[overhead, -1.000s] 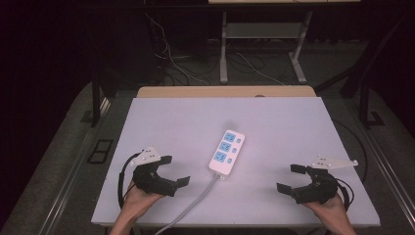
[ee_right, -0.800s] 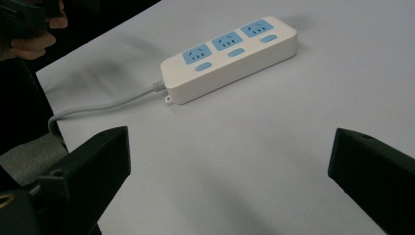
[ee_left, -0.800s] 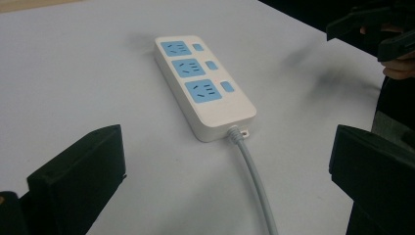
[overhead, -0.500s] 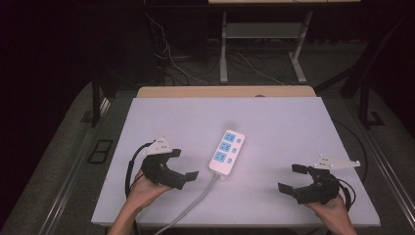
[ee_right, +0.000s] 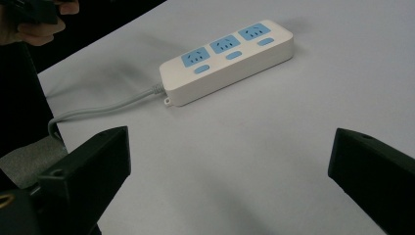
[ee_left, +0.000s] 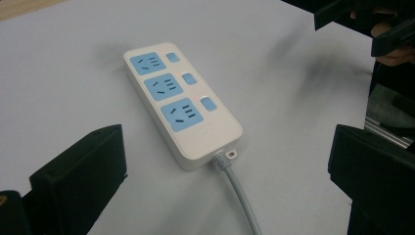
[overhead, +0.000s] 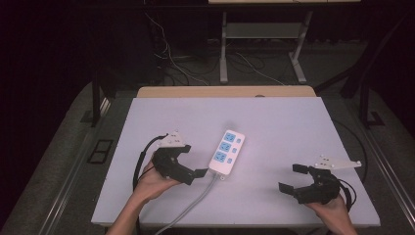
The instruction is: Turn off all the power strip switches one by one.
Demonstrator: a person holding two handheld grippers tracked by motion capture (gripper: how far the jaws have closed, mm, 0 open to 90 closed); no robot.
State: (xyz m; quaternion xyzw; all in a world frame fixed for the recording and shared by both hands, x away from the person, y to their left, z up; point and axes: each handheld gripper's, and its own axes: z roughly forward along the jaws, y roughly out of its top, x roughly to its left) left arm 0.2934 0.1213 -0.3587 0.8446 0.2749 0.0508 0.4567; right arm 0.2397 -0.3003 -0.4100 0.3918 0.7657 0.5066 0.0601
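A white power strip [overhead: 226,152] with three blue sockets and three blue switches lies near the middle of the white table [overhead: 293,122]. Its grey cable [overhead: 188,208] runs off the front edge. My left gripper [overhead: 192,161] is open just left of the strip's cable end, apart from it. In the left gripper view the strip [ee_left: 181,103] lies ahead between the wide-spread jaws. My right gripper [overhead: 292,178] is open near the front right, well clear of the strip. The right gripper view has the strip [ee_right: 227,61] and cable [ee_right: 98,110] farther off.
A wooden strip [overhead: 225,91] borders the table's back edge. Behind it, on the dark floor, stand metal desk legs [overhead: 223,54] among loose cables [overhead: 171,63]. Grey floor mats flank the table on both sides.
My left gripper has moved forward and to the right, up close to the strip's cable end. The right gripper and the strip have stayed put.
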